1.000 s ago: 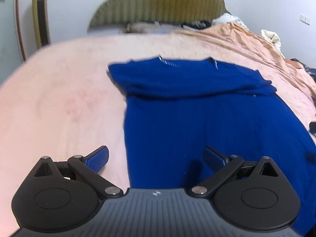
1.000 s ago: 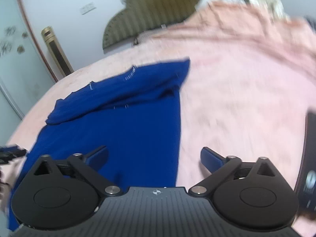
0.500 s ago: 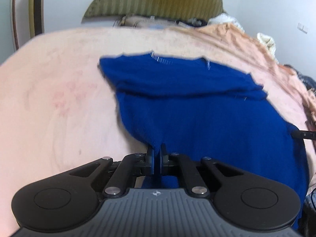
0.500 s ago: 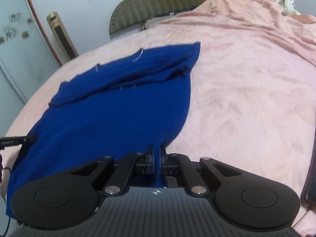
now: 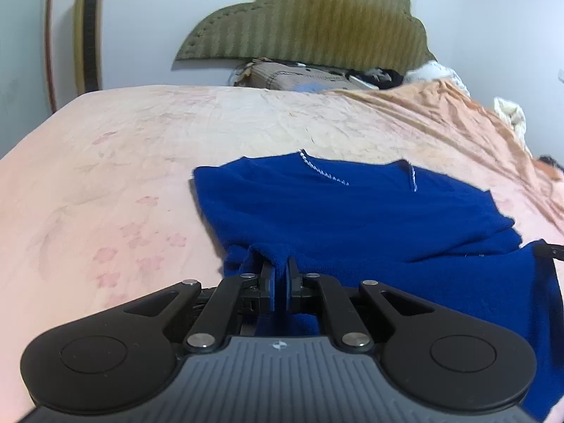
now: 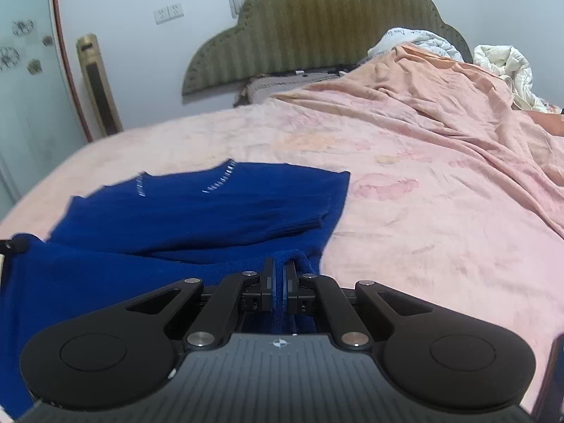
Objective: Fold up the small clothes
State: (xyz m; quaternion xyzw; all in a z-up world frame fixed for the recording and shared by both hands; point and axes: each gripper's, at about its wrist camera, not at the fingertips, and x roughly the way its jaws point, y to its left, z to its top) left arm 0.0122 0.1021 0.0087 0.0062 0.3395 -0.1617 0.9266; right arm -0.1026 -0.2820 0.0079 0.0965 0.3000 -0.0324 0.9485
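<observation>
A dark blue knit sweater (image 5: 352, 218) lies on the pink bed, its sleeves folded across the chest; it also shows in the right wrist view (image 6: 197, 211). My left gripper (image 5: 280, 282) is shut on the sweater's near left hem corner and holds it raised off the bed. My right gripper (image 6: 280, 282) is shut on the near right hem corner, also raised. The fabric between the two corners hangs in a fold. The right gripper's tip (image 5: 553, 251) shows at the right edge of the left wrist view.
The pink bedspread (image 5: 123, 176) spreads to the left and behind the sweater. A crumpled orange blanket (image 6: 458, 105) and white bedding (image 6: 504, 60) pile at the far right. An olive headboard (image 6: 317, 35) and a gold tower fan (image 5: 87, 28) stand at the wall.
Both grippers went from open to shut on the sweater's hem corners, then lifted them and carried them forward toward the collar, so the lower part now folds over.
</observation>
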